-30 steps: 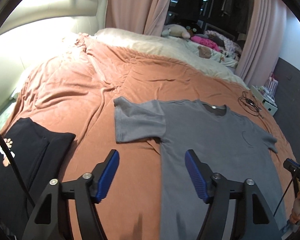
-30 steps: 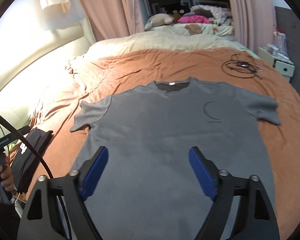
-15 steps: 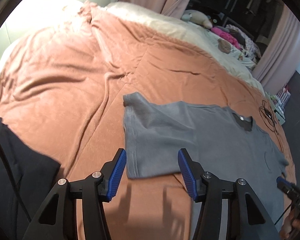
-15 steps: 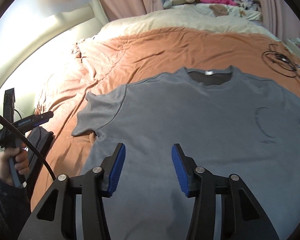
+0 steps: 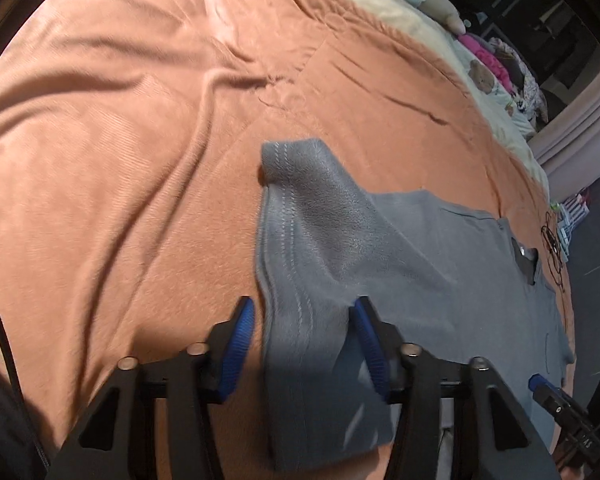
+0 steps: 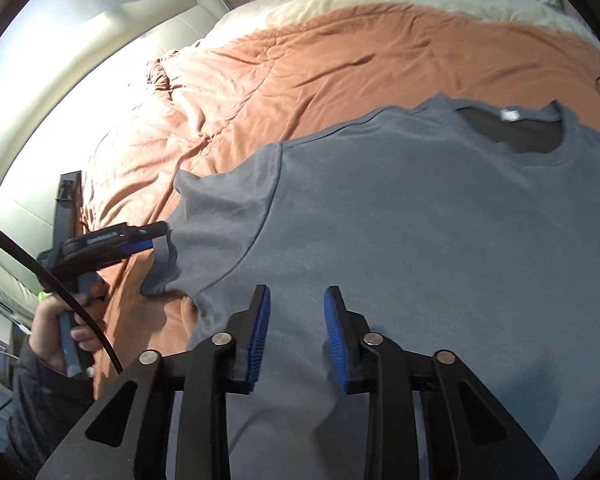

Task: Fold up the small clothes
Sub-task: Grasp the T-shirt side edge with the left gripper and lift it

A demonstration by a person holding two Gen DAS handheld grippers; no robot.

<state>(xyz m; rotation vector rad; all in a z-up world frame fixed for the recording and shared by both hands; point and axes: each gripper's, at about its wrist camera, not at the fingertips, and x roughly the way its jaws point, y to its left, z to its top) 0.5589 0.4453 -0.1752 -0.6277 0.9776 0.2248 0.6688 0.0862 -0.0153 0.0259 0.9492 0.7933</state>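
left wrist cam is mounted behind the left gripper (image 5: 304, 340), aimed fwd along its fingers and tilted down, very close over the sleeve (image 5: 308, 216) of the grey t-shirt (image 5: 440, 276); the orange bedspread (image 5: 120, 140) is seen stretching to the far end of the bed. right wrist cam is set likewise behind the right gripper (image 6: 294, 336), held low over the shirt body (image 6: 440, 240), faced toward the collar (image 6: 512, 132). shared by both views: sleeve, collar, bedspread. each gripper is caught in the other's view, left gripper (image 6: 156, 236) at the sleeve edge, right gripper (image 5: 560, 412) at lower right.
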